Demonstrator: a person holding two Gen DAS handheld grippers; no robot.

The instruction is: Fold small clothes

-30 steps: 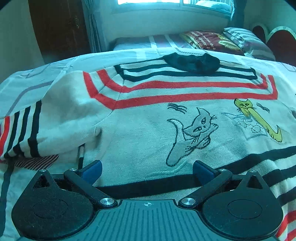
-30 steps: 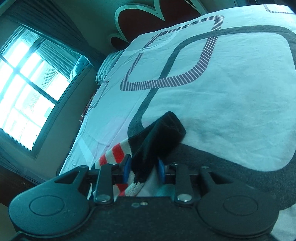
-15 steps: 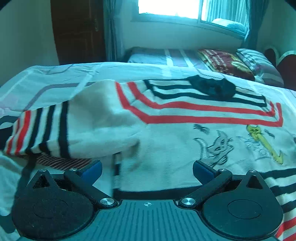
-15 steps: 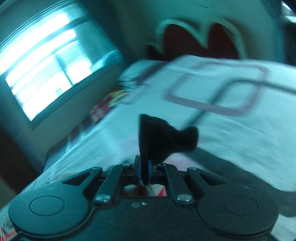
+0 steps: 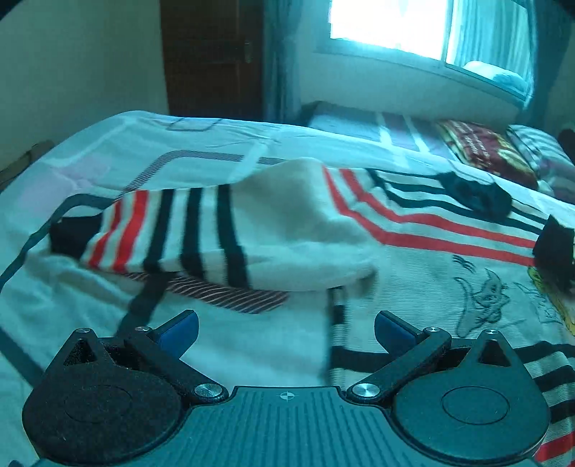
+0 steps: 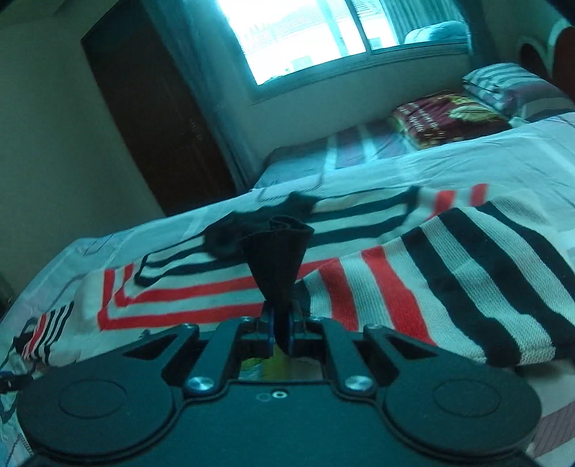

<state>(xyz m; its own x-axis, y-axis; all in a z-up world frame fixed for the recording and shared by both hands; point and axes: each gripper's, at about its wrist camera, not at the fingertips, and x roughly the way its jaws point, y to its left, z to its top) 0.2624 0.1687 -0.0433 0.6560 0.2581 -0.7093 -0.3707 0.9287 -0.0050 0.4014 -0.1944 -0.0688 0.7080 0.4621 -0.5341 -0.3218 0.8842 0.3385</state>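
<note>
A small cream sweater [image 5: 413,287] with red and black stripes and cartoon cats lies flat on the bed. Its left sleeve [image 5: 222,233] lies spread out to the left, ending in a black cuff. My left gripper [image 5: 285,328] is open and empty, low over the bed just before the sweater's lower left corner. My right gripper [image 6: 282,323] is shut on the black cuff [image 6: 278,258] of the right sleeve [image 6: 449,273], which it holds over the sweater's chest. That cuff shows at the right edge of the left wrist view [image 5: 557,248]. The black collar [image 5: 474,195] lies at the far side.
The white bedsheet [image 5: 107,172] with grey and striped line patterns covers the bed. Pillows [image 5: 492,151] lie at the far right under the window [image 6: 316,32]. A dark wooden door [image 5: 212,57] stands behind the bed.
My right gripper has swung round and carried the right sleeve's cuff from the bare sheet over onto the sweater's chest. My left gripper has moved left, still open.
</note>
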